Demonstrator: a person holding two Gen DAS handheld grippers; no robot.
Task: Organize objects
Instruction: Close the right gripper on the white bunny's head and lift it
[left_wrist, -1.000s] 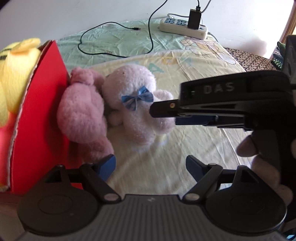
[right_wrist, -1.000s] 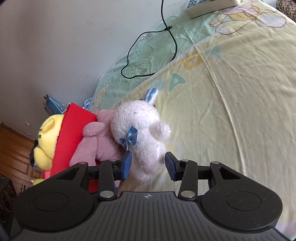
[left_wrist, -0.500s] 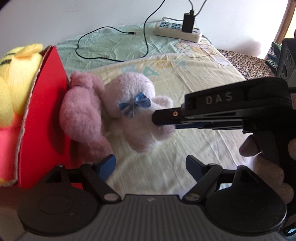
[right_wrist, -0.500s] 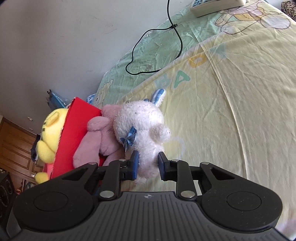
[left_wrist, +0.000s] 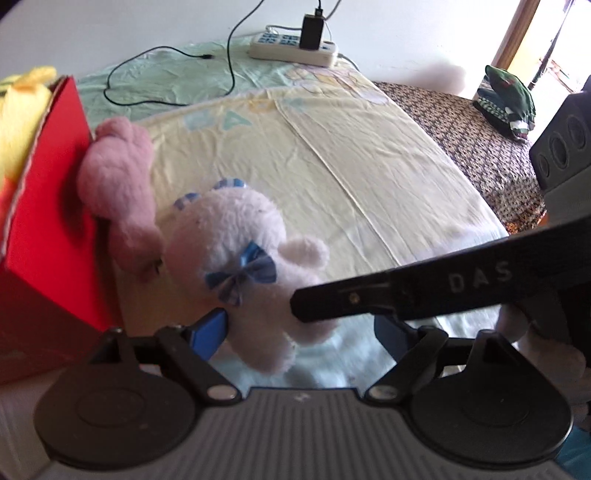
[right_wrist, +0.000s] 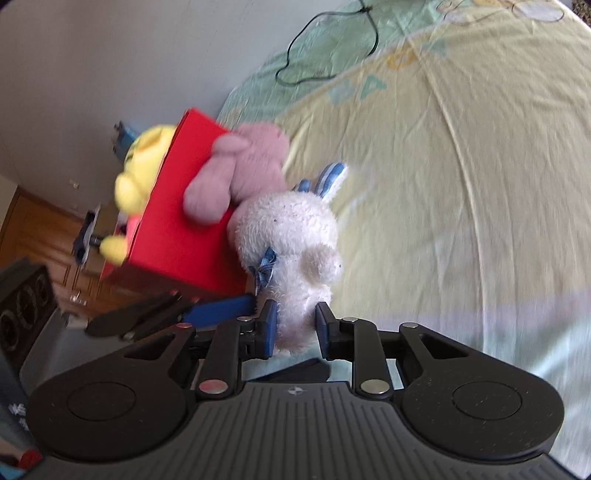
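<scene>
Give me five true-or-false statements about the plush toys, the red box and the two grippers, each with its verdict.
1. The right gripper is clamped on the white plush. True.
2. The left gripper holds the pink plush. False: it is open and holds nothing.
3. The pink plush leans against the red box. True.
4. The white plush wears a red bow. False: the bow is blue.
5. A yellow plush is in the red box. True.
</scene>
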